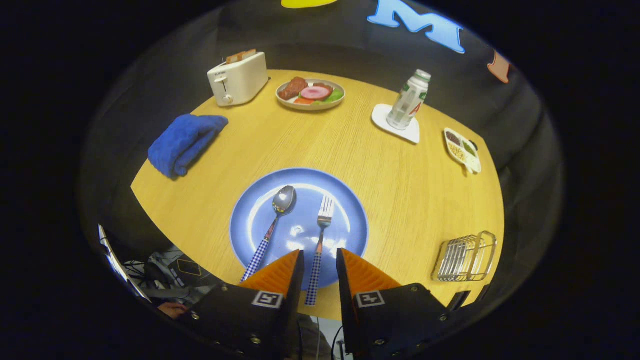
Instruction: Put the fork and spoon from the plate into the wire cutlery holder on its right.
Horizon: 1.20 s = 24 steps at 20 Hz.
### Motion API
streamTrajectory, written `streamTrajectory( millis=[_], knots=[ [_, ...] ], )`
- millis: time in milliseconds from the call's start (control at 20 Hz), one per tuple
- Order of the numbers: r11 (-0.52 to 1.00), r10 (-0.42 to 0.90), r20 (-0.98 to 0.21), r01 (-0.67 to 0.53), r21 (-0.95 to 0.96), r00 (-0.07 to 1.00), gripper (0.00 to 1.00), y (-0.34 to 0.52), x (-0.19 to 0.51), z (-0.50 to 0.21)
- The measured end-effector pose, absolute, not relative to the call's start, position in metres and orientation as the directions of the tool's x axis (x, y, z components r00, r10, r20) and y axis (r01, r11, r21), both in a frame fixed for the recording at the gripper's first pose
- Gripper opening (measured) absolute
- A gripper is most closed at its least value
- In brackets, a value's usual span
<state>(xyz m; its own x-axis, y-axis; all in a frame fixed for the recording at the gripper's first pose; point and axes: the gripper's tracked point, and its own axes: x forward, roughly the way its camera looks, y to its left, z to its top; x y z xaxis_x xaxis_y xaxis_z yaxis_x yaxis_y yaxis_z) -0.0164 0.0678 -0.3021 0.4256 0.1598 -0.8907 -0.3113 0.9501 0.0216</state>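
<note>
The gripper (320, 260) is hovering with fingers parted astride the fork (320, 239) handle, lining up a pinch; the holder (465, 257) is waiting off right.

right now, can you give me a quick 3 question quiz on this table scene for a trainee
1. True or false: the fork and the spoon both lie on the blue plate.
2. Which handle shows in the gap between the fingers of the hand-held gripper? A) the spoon's B) the fork's C) neither
3. Fill in: the wire cutlery holder stands on the table to the ___ of the plate.

Key
1. True; neither has been lifted.
2. B; the fingers are apart, and from this view I cannot tell whether they are level with the handle or above it.
3. right
</note>
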Motion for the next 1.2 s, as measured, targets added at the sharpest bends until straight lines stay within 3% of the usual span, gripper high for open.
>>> streamTrajectory(
  millis=[650, 1050, 1100, 1200],
  knots=[
    [0.949, 0.072, -0.967, -0.316, -0.009, 0.243, 0.36, 0.069, -0.023, -0.353],
    [0.945, 0.014, -0.998, -0.326, -0.006, 0.059, 0.35, 0.069, -0.036, -0.363],
    [0.944, 0.001, -0.999, -0.33, -0.016, 0.049, 0.06, 0.066, -0.032, -0.365],
    [0.94, 0.016, -1.0, -0.342, 0.009, 0.016, 0.06, 0.067, -0.031, -0.363]
  ],
)
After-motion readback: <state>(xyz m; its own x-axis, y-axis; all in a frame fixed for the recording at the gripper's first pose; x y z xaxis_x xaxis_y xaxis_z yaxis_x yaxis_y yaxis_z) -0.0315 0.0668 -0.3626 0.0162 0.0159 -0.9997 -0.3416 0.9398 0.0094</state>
